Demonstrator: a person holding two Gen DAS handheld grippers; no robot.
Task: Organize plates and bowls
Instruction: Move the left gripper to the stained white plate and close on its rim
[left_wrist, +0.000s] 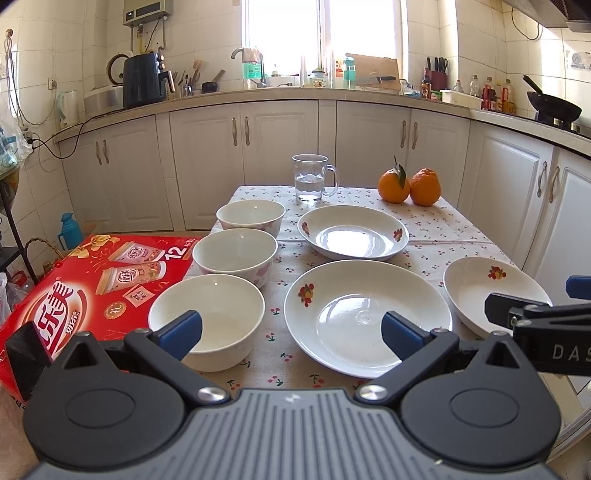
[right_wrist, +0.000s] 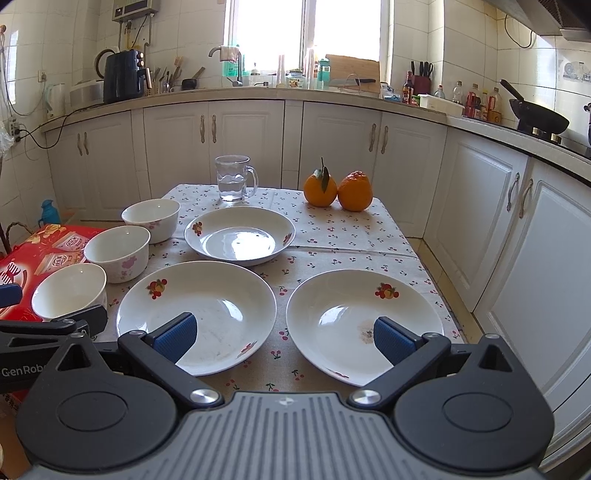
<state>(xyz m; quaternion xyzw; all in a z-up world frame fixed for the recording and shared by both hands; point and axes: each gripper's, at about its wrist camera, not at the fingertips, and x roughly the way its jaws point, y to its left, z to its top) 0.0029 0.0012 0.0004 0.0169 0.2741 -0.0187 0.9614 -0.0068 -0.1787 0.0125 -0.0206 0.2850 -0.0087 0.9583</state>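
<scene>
Both the left gripper (left_wrist: 291, 330) and right gripper (right_wrist: 284, 336) hang wide apart, holding nothing, above the cherry-print tablecloth (right_wrist: 332, 229), where three bowls (left_wrist: 235, 254) line the left edge beside three fruit-patterned plates (right_wrist: 240, 234)

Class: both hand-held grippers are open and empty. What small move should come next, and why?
Probably ease the left hand-held gripper forward onto the nearest bowl's rim: it hangs open just before it, and the three bowls stand separate in a row, unstacked.
</scene>
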